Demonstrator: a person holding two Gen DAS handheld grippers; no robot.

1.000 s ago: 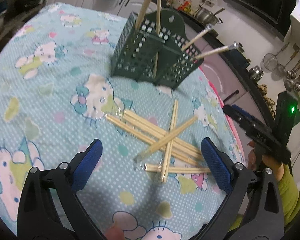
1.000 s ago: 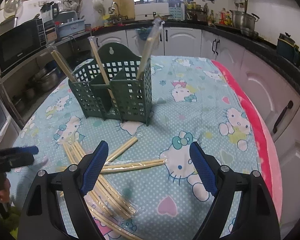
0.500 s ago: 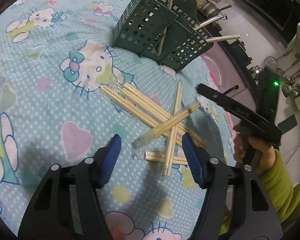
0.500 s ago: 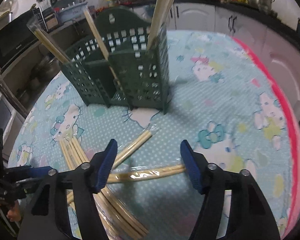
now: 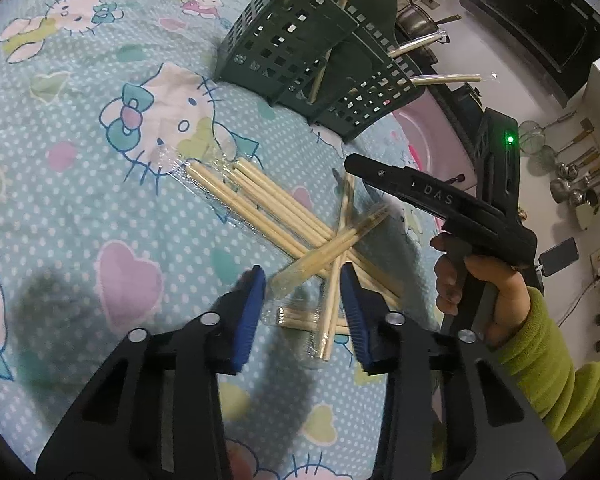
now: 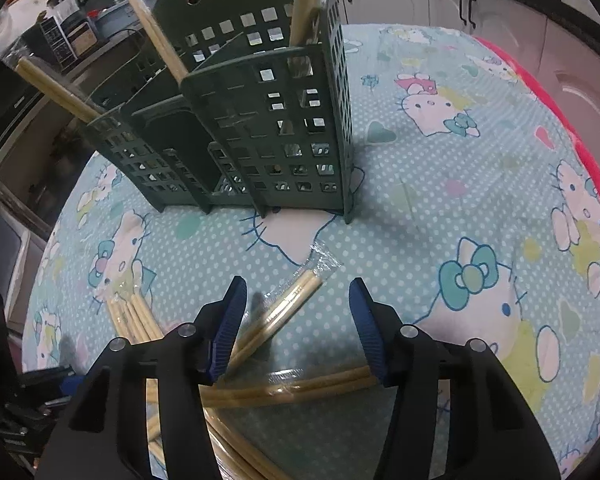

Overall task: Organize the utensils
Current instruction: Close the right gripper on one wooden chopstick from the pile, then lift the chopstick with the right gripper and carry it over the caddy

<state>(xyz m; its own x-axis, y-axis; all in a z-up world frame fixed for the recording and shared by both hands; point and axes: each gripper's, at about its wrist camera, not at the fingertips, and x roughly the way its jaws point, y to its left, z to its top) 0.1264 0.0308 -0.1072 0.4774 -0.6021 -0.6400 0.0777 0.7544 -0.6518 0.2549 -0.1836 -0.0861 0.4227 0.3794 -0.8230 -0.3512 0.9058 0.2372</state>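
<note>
A kitchen worktop under a pale blue cartoon-cat cloth point(image 6: 440, 184) carries a dark green perforated plastic utensil holder point(image 6: 268, 128) with wrapped wooden chopstick pairs leaning in its compartments. More wrapped chopsticks point(image 5: 268, 208) lie crossed on the cloth. The left gripper point(image 5: 302, 300) has just been closing its jaws, still spread around one angled pair point(image 5: 324, 256). The right gripper point(image 6: 296, 320), also closing, straddles another pair point(image 6: 288, 304) untouched.

The table point(image 5: 80, 208) wears a soft, matt printed cloth. The chopsticks point(image 5: 268, 208) look like pale, smooth wood sealed in glossy, crinkled clear plastic wrappers. The green holder point(image 6: 268, 128) is matt perforated plastic. Ribbed blue pads point(image 6: 230, 328) line fingers of matt black plastic with shiny metal screws.
</note>
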